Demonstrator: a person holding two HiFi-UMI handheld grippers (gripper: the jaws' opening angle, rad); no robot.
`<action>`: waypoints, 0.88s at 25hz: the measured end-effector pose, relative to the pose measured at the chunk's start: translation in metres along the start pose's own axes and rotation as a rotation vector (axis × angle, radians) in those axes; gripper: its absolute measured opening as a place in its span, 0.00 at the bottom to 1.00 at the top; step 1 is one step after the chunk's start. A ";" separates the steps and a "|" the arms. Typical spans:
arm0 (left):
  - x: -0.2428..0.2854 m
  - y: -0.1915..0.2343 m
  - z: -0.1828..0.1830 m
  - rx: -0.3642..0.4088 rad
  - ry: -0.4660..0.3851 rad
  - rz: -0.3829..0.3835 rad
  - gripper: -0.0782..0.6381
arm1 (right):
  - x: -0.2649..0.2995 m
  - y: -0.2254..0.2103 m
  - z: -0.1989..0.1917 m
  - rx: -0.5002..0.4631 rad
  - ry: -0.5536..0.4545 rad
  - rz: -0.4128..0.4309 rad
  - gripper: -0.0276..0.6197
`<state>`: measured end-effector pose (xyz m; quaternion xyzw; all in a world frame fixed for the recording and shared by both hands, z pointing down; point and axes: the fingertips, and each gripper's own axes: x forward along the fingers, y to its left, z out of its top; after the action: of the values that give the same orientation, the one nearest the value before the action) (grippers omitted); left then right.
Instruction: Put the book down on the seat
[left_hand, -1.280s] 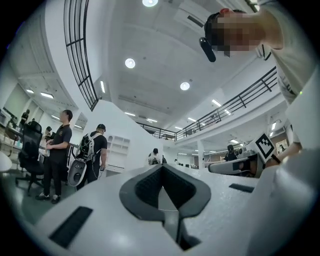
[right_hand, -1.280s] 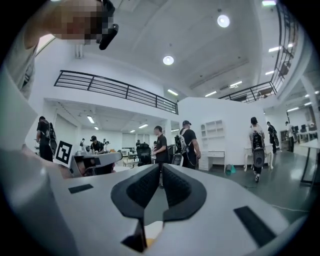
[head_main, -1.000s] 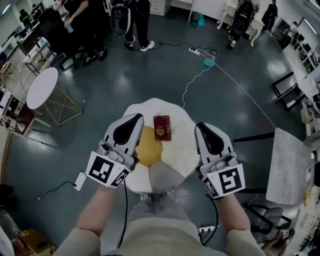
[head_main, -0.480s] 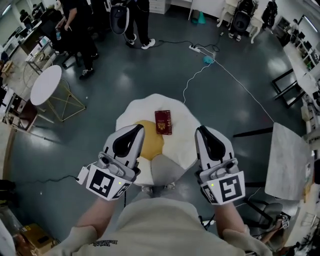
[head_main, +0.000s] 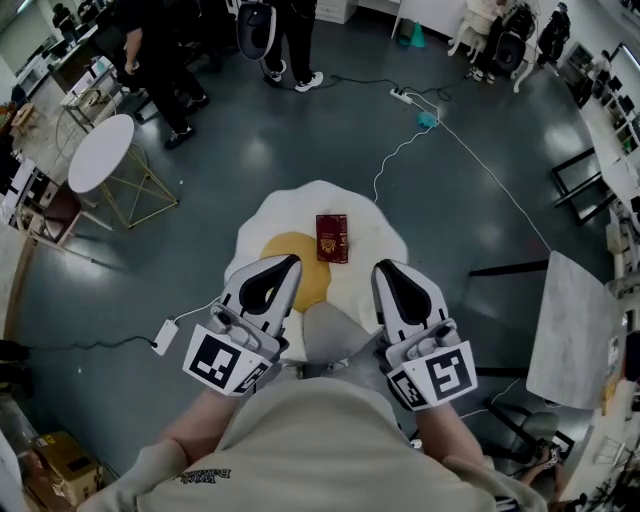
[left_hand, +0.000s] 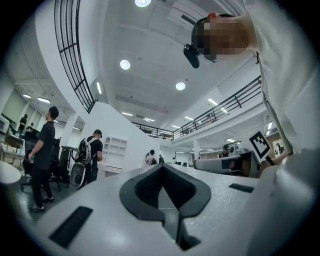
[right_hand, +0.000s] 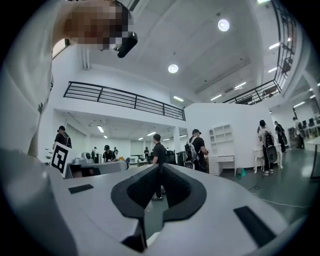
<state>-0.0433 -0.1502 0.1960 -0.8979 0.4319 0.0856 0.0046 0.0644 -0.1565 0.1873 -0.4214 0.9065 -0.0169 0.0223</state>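
Note:
A dark red book (head_main: 332, 238) lies flat on the fried-egg-shaped seat (head_main: 370, 240), just right of its yellow yolk patch. In the head view my left gripper (head_main: 284, 266) hovers at the seat's near left, short of the book, jaws together and empty. My right gripper (head_main: 385, 271) hangs at the seat's near right, also shut with nothing in it. Both gripper views look out level over the hall and show the jaw tips of the left gripper (left_hand: 161, 166) and the right gripper (right_hand: 160, 166) meeting, with no book in sight.
A round white side table (head_main: 105, 152) on gold legs stands at the left. A cable (head_main: 440, 130) runs across the dark floor behind the seat. A grey desk top (head_main: 572, 330) is at the right. Several people (head_main: 160, 45) stand at the back.
Both grippers have drawn back toward me from the seat and come closer together. The book stays where it lay on the seat.

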 end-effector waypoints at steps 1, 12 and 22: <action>0.002 -0.001 0.000 0.005 0.001 -0.005 0.11 | 0.001 0.000 0.000 0.007 -0.002 0.007 0.07; 0.004 -0.016 0.011 0.053 -0.008 -0.022 0.11 | -0.005 0.005 0.004 -0.039 0.016 0.013 0.05; 0.002 -0.028 0.014 0.042 -0.001 -0.037 0.11 | -0.020 0.007 0.008 -0.033 0.010 0.013 0.05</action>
<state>-0.0224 -0.1326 0.1797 -0.9053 0.4171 0.0766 0.0253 0.0727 -0.1368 0.1793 -0.4158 0.9094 -0.0040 0.0108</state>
